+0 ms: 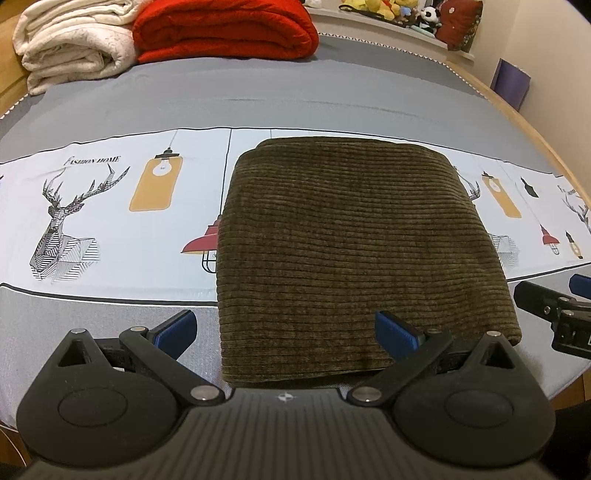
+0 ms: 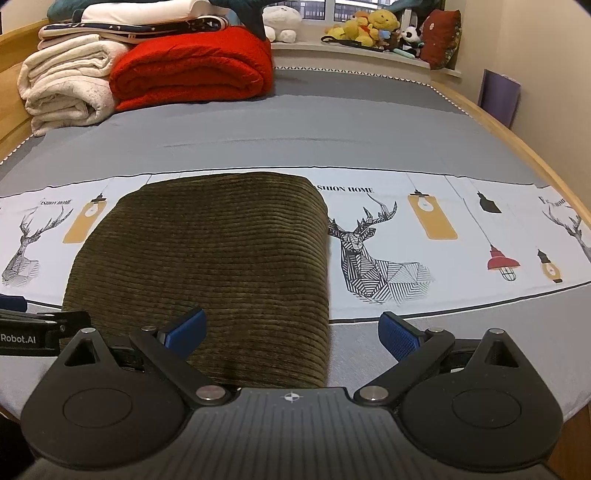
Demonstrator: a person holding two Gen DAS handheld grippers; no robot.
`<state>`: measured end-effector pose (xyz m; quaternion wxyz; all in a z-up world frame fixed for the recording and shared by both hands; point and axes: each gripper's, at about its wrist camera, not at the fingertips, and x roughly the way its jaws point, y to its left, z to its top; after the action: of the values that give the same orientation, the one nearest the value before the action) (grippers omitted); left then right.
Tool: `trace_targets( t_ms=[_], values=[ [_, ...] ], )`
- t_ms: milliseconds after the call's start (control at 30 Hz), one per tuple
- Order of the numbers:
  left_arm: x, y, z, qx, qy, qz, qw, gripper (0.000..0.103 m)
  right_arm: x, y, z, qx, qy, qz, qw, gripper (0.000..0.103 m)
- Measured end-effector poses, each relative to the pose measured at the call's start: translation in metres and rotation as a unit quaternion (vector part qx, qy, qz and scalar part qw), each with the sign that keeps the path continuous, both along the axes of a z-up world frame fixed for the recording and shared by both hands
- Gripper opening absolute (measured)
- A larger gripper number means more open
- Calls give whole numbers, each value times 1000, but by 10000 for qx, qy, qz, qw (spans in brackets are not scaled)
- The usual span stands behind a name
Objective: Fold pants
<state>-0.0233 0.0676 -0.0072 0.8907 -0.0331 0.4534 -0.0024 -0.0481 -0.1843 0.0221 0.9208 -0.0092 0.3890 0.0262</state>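
Olive-brown corduroy pants (image 1: 347, 251) lie folded into a neat rectangle on the bed, over the printed white band of the sheet; in the right wrist view the pants (image 2: 214, 266) sit left of centre. My left gripper (image 1: 284, 332) is open at the near edge of the fold, its right pad over the cloth, nothing held. My right gripper (image 2: 293, 334) is open too, straddling the fold's near right corner and holding nothing. The right gripper (image 1: 554, 310) shows at the right edge of the left wrist view.
A folded red blanket (image 2: 192, 70) and cream blanket (image 2: 66, 85) are stacked at the head of the bed. Plush toys (image 2: 373, 26) line the window ledge. The wooden bed frame (image 2: 517, 140) curves along the right side. Grey sheet (image 2: 295, 122) stretches beyond the pants.
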Motion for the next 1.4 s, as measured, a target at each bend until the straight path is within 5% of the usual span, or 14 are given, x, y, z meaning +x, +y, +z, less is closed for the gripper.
trace_targets(
  t_ms=[1400],
  values=[
    [-1,-5,-2,8,-12,-239,9997,103,-3,9,3,-74,-26,162,9998,99]
  ],
)
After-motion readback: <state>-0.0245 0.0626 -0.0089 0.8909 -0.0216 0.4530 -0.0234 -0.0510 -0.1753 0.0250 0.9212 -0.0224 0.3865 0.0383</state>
